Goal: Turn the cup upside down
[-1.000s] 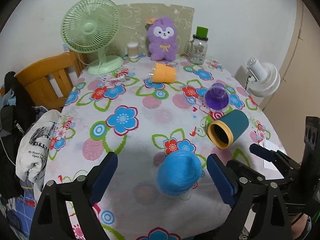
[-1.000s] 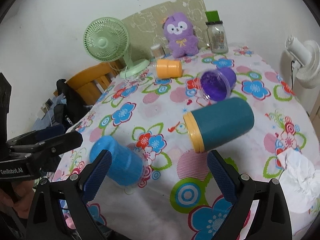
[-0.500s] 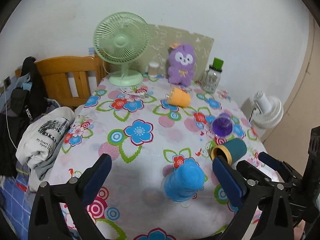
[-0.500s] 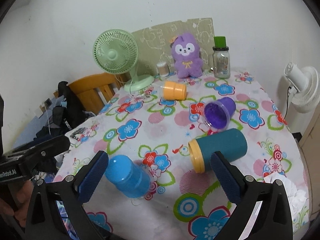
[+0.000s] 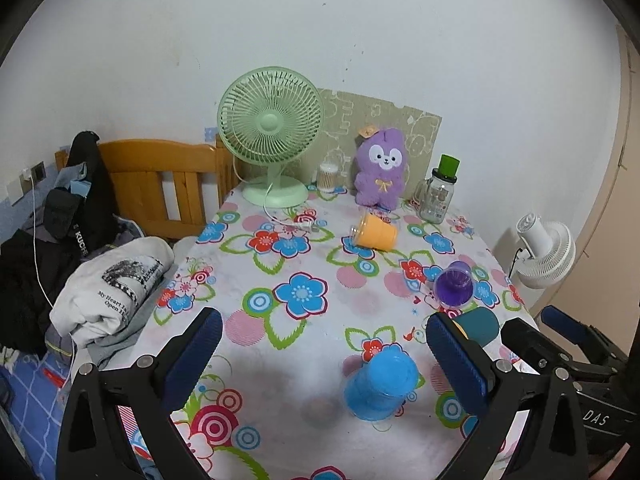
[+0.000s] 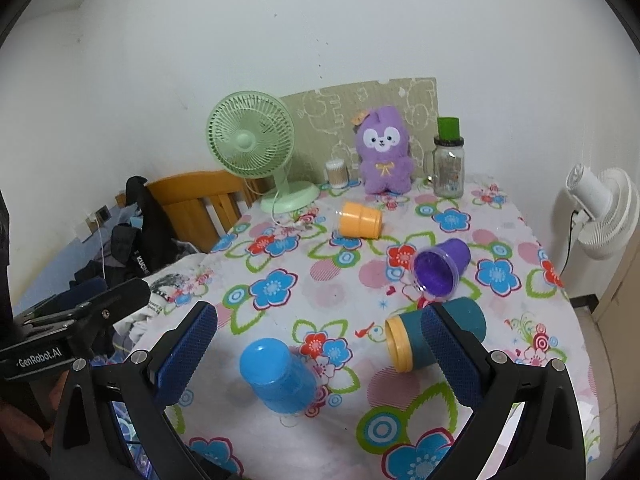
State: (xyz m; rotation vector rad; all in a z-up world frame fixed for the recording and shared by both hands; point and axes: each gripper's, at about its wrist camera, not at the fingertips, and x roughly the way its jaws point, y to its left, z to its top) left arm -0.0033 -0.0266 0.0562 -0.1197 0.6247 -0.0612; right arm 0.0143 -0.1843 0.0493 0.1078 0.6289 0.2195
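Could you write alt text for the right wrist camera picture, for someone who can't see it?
A blue cup stands upside down on a flowered tablecloth, between the open blue-padded fingers of the right gripper, which holds nothing. Teal, purple and orange cups lie on their sides beyond it; a green fan and purple plush toy stand by the wall.

I see the blue cup [image 5: 380,386] [image 6: 278,374] upside down on the flowered tabletop [image 5: 304,344], closed base up, mouth on the cloth near the front edge. Plain bright blue plastic, slightly tapered, a clear rim showing at the bottom. It stands free with nothing touching it, left of the teal cup [image 6: 436,340] lying sideways.
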